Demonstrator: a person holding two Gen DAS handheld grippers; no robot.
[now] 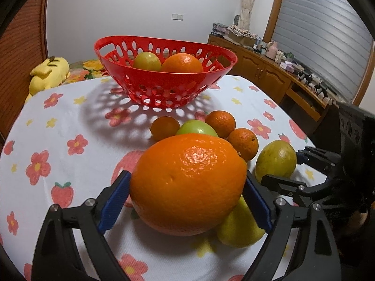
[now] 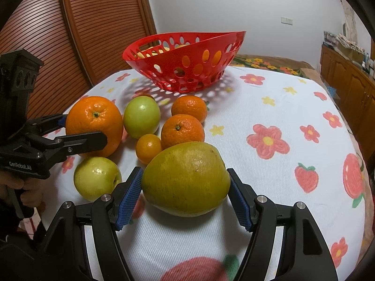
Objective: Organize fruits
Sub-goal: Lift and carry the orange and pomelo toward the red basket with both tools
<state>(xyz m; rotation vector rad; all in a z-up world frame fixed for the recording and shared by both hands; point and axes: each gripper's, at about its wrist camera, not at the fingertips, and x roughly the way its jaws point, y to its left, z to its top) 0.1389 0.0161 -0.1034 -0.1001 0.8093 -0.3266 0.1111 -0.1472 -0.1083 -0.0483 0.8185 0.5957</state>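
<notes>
My left gripper (image 1: 187, 175) has its blue pads pressed on both sides of a large orange (image 1: 187, 182) that rests on the cloth; in the right wrist view the same gripper (image 2: 83, 128) clasps that orange (image 2: 93, 121). The right gripper (image 2: 185, 172) is shut on a big yellow-green fruit (image 2: 185, 178), also lying on the cloth. A red perforated basket (image 1: 164, 93) stands behind, holding a yellowish fruit (image 1: 147, 61) and an orange (image 1: 182, 63). Loose between basket and grippers lie a green apple (image 2: 141, 117), two mandarins (image 2: 189, 108) (image 2: 182, 131), a small orange (image 2: 148, 148) and a yellow apple (image 2: 97, 178).
The table wears a white cloth (image 2: 269, 107) printed with flowers and strawberries. A yellow plush toy (image 1: 49, 75) lies beyond its far left edge. A wooden sideboard (image 1: 269, 70) with clutter runs along the right wall, and a slatted wooden door (image 2: 70, 46) stands at the left.
</notes>
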